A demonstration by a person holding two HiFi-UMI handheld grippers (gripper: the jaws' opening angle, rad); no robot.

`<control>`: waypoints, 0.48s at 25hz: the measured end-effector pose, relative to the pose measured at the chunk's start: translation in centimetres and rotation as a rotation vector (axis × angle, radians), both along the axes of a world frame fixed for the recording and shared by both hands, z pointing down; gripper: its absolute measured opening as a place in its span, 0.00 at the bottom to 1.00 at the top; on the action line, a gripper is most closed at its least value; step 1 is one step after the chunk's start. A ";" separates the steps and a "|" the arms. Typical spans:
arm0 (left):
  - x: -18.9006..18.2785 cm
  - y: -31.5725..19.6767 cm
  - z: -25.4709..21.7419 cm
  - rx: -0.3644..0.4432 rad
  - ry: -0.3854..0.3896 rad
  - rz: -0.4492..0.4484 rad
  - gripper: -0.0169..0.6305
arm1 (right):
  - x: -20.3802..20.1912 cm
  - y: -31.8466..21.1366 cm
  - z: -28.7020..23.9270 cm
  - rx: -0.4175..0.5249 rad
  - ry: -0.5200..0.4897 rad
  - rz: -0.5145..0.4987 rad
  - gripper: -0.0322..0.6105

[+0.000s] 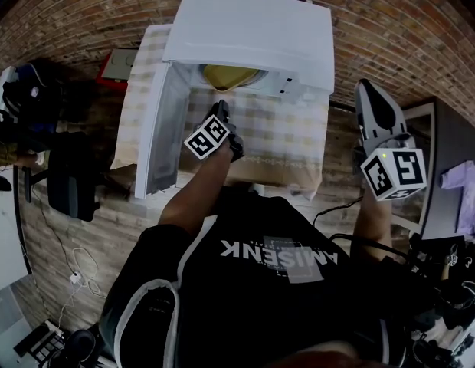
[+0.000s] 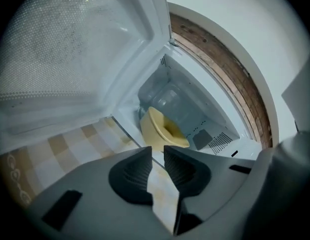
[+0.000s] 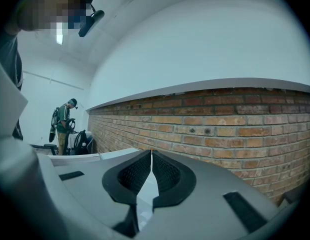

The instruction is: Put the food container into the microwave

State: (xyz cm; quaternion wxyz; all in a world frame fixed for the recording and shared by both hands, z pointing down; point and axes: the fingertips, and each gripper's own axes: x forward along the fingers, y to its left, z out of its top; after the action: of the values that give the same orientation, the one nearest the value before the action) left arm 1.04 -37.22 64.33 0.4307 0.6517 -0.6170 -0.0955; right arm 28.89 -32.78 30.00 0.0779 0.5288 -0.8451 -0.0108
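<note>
The white microwave [image 1: 253,33] stands on a table with a checked cloth [image 1: 291,140], its door [image 1: 157,129] swung wide to the left. Inside it sits the yellow food container [image 1: 230,76], seen tilted in the left gripper view [image 2: 162,131] on the glass turntable. My left gripper [image 1: 221,107] hovers just in front of the opening, a short way from the container; its jaws [image 2: 158,151] stand slightly apart with nothing between them. My right gripper [image 1: 365,87] is held up at the right, away from the microwave, jaws closed and empty [image 3: 151,154], pointing at a brick wall.
The open door [image 2: 70,49] fills the left side of the left gripper view. A black chair [image 1: 73,175] and a red item [image 1: 115,67] lie left of the table, a dark desk [image 1: 452,152] right. A person [image 3: 62,124] stands far off by the brick wall.
</note>
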 end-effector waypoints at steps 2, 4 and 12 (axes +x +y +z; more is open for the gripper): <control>-0.1 -0.5 0.2 -0.014 -0.020 0.011 0.07 | -0.1 0.0 -0.2 0.000 0.002 0.000 0.12; -0.1 -1.1 0.7 -0.038 -0.029 0.016 0.06 | 0.0 0.1 -0.2 0.001 0.004 0.004 0.12; 0.6 -4.3 1.7 -0.040 -0.060 0.065 0.05 | 1.2 -0.1 0.5 -0.017 0.026 0.040 0.12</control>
State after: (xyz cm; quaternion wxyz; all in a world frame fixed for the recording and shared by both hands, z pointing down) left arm 1.65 -41.51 66.02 0.4278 0.6653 -0.6099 -0.0493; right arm 30.12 -32.84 30.51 0.0937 0.5449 -0.8332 -0.0088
